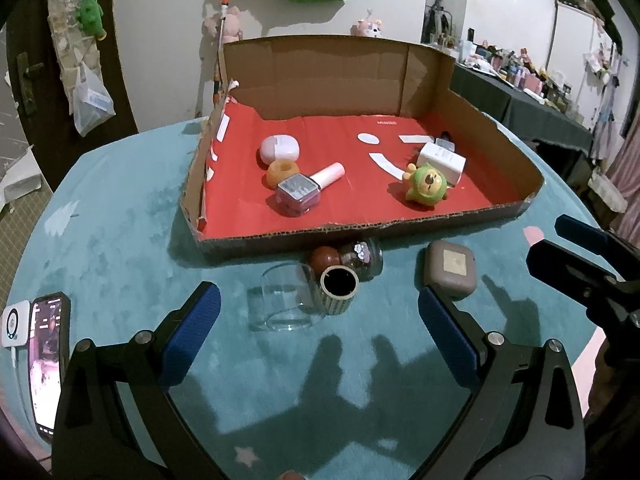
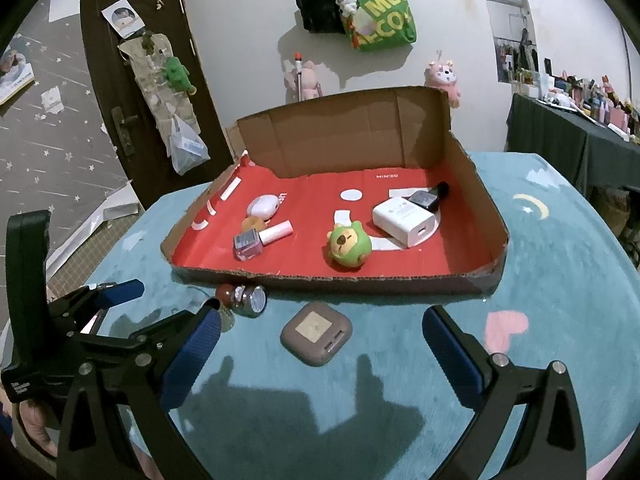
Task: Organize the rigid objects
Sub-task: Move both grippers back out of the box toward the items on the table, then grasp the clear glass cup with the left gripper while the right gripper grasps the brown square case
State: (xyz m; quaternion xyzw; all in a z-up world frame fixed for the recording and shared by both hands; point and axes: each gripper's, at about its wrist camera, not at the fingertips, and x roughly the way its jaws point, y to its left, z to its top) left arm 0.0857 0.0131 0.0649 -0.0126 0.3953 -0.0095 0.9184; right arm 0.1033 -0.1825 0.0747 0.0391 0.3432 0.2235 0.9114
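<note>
Left wrist view has the left tool hanging low over the teal counter with its blue-padded fingers spread wide and nothing between them; just ahead lie a clear glass cup on its side and a small striped tube with its dark mouth facing the camera. Behind those, against the near wall of the cardboard tray, sits a dark little jar with a brown round thing beside it. The right tool is likewise wide apart and empty, and the brown square case lies on the counter straight ahead of it, near but not touched. To my eye the sorting is partway along: these few pieces remain outside the tray, and each tool seems lined up on one of them. The next move would call for easing forward and down so the pads straddle the piece before closing; the glass cup looks likely to roll or slip. Inside the tray, on its red floor, the left side holds a pale oval case, an orange ring-shaped piece and a pink nail-polish bottle lying down; the right side holds a green toy figure, a white charger block and a small dark bottle at the far right.
</note>
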